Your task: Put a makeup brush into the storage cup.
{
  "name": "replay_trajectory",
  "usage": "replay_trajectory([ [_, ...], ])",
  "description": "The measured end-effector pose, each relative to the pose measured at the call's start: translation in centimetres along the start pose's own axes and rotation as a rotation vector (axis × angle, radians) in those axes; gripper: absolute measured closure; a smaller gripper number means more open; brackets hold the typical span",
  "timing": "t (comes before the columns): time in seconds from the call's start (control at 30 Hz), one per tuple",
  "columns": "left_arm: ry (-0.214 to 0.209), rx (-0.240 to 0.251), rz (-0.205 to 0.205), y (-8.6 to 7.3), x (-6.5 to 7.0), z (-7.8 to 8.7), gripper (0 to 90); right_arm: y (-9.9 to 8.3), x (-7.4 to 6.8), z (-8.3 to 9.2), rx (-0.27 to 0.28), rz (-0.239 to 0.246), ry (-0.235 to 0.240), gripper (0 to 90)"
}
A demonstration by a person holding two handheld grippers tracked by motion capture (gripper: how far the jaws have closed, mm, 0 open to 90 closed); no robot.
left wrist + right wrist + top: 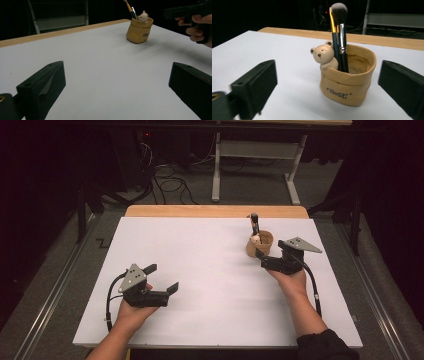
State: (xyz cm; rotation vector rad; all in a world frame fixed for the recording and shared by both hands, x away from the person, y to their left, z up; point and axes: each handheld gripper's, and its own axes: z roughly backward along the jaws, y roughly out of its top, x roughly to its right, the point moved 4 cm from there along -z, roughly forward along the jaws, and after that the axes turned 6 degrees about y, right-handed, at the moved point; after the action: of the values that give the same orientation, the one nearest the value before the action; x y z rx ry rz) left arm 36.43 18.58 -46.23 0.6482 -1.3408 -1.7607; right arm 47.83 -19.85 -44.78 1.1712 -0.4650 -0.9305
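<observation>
A tan sack-shaped pot (pixel 261 246) with a small bear figure (pixel 323 56) on its rim stands at the back right of the white table top (pixel 200 270). Two makeup brushes (pixel 341 37) stand upright in it. My right gripper (pixel 268 250) sits just to the near right of the pot, open. In the right gripper view its jaws (pixel 327 64) stand wide on either side of the pot (pixel 348 82) without touching it. My left gripper (pixel 163 278) rests at the front left, open with nothing between its jaws (pixel 116 67). From there the pot (pixel 139 31) lies far ahead.
A wooden strip (pixel 215 211) borders the table's far edge. Behind it a metal table frame (pixel 255 165) and loose cables (pixel 170 182) stand on the dark floor. The hand holding the right gripper (pixel 197 30) is at the upper right of the left gripper view.
</observation>
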Motion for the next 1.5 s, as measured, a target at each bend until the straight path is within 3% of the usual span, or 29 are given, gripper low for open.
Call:
replay_trajectory([
  [0.33,0.001,-0.001,0.001,0.0,0.1,-0.1,1.5,-0.2,-1.5,2.2,0.014,0.053,0.044,0.2],
  [0.53,0.003,-0.004,0.002,-0.1,0.2,-0.2,1.5,-0.8,-2.3,4.4,0.029,0.081,0.065,0.2],
  [0.83,0.004,-0.008,0.002,-0.2,0.4,-0.2,1.5,-2.1,-2.6,8.2,0.043,0.120,0.055,0.2],
  [1.07,0.012,-0.009,0.006,-0.5,0.5,0.6,1.5,-3.3,-2.2,10.8,0.064,0.101,0.052,0.2],
  [1.2,0.016,-0.006,0.012,-0.4,0.3,0.7,1.5,-4.2,-2.2,11.2,0.054,0.090,0.058,0.2],
  [1.5,0.006,-0.014,0.004,-0.6,0.4,0.3,1.5,-4.3,-2.3,11.1,0.053,0.097,0.063,0.2],
])
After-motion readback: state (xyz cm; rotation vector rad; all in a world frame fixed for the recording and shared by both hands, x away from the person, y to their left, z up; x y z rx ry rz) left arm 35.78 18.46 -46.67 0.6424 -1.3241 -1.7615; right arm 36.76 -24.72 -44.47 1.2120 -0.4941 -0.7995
